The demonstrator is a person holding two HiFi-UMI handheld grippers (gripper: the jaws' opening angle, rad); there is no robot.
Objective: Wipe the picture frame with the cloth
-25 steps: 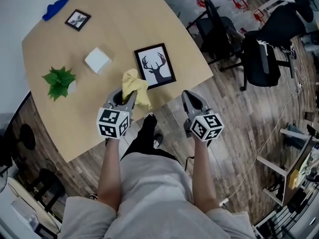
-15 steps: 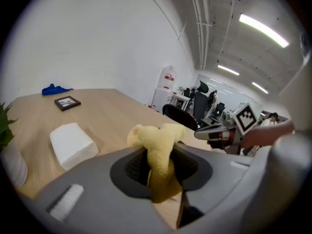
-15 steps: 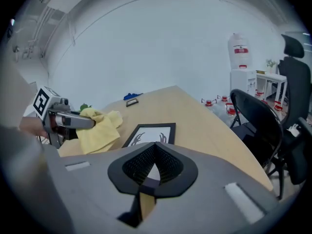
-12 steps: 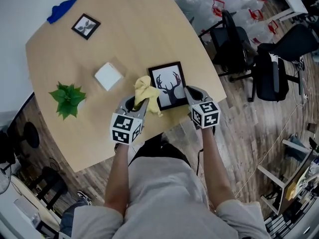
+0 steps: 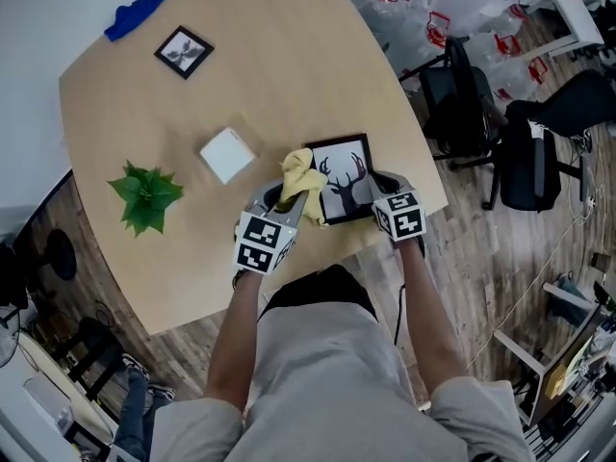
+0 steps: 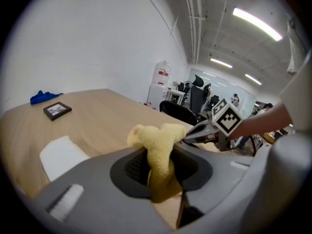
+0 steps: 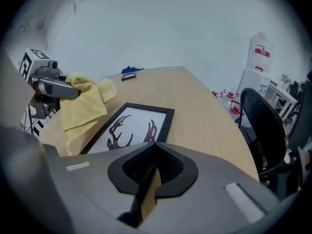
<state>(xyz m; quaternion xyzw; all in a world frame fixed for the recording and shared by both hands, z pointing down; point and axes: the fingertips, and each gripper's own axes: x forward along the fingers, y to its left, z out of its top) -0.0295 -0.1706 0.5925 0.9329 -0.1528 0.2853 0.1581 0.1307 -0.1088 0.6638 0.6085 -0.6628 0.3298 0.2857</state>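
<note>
A black picture frame (image 5: 348,173) with a deer print lies flat near the table's front edge; the right gripper view shows the picture frame (image 7: 134,123) just ahead of the jaws. My left gripper (image 5: 286,196) is shut on a yellow cloth (image 5: 303,175), which hangs over the frame's left edge. In the left gripper view the cloth (image 6: 157,152) sticks up from between the jaws. My right gripper (image 5: 378,181) is shut, its tips at the frame's near right corner. Contact with the frame is hidden.
On the wooden table (image 5: 279,75) stand a white box (image 5: 228,154), a green plant (image 5: 146,195), a small frame (image 5: 184,51) and a blue cloth (image 5: 137,13) at the far edge. Office chairs (image 5: 467,94) stand on the floor to the right.
Both grippers have moved forward over the table to the deer frame. The cloth now lies against the frame's left side and the right gripper has reached its near right corner.
</note>
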